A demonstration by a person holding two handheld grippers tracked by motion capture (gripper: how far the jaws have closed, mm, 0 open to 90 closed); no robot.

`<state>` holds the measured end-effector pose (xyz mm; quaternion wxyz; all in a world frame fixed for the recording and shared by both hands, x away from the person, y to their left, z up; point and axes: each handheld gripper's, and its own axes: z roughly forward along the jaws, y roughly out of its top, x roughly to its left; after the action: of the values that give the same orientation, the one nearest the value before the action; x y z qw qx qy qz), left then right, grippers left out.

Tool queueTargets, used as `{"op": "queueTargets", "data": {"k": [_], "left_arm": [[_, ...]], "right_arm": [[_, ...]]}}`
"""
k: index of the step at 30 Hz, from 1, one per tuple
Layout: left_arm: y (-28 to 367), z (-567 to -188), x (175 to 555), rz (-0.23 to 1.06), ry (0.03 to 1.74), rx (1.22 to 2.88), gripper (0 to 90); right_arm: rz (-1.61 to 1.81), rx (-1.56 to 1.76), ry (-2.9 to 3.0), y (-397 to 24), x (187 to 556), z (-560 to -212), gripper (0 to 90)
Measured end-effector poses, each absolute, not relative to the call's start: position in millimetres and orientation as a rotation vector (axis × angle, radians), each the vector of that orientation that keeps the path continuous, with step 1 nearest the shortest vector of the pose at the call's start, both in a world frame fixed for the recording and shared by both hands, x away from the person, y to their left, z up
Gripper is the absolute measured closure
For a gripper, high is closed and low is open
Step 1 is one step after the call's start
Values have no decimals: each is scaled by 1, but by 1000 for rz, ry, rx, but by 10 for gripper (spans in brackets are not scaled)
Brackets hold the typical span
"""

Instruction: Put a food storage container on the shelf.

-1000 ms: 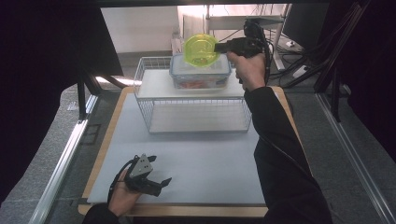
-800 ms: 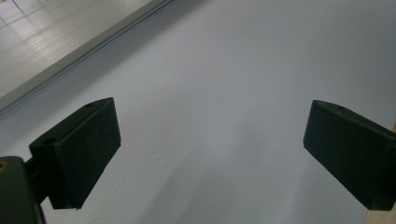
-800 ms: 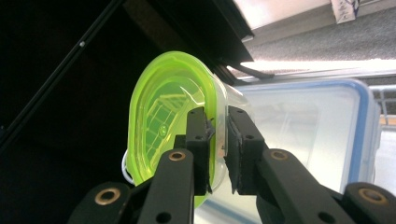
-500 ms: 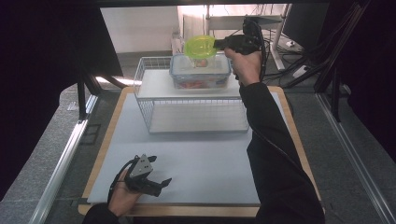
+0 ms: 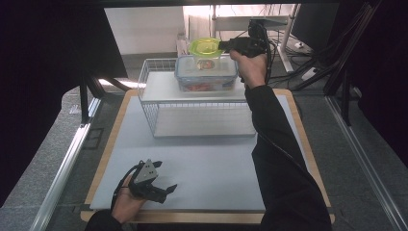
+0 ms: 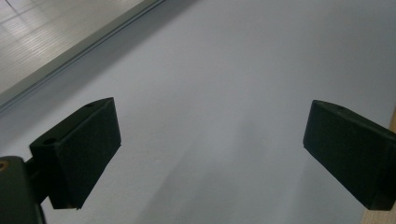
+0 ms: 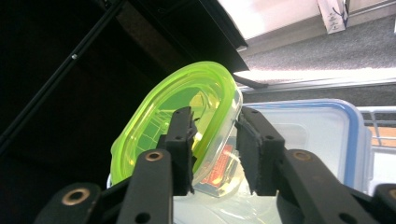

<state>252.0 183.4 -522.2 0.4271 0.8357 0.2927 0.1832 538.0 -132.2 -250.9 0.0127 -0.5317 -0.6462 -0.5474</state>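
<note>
Table scene, seen from above: my right gripper reaches over the far end of the white wire rack, the landmark of the whole setup. On the rack's upper shelf sits a clear rectangular plastic box with a blue-rimmed lid, and on top of that box rests the small round clear container with a lime-green lid.

In the right gripper view, my right gripper has the small container between its black jaws, edge-on and tilted, green lid to one side and clear tub with a red label to the other. The jaws have just been opening; a gap shows on the tub side, and I cannot tell whether the other pad touches the lid. The blue-rimmed box lies directly beneath the container.

My left gripper lies near the front edge of the grey mat, well apart from the rack, cradled in my left hand. In the left gripper view its two black jaws stand wide apart over the bare mat, with nothing between them.
</note>
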Motion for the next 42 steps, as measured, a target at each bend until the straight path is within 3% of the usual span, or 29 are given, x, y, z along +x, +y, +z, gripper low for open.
{"op": "queueTargets", "data": {"k": [7, 21, 42], "left_arm": [[183, -522, 252, 457, 729, 2091, 37], [183, -522, 252, 466, 731, 2085, 37], [189, -519, 252, 404, 739, 1995, 55]], "right_arm": [[-1723, -1589, -2086, -134, 536, -251, 434], [-1790, -1388, -2342, -148, 509, -249, 181], [-1813, -1226, -2601, -172, 460, -280, 65]]}}
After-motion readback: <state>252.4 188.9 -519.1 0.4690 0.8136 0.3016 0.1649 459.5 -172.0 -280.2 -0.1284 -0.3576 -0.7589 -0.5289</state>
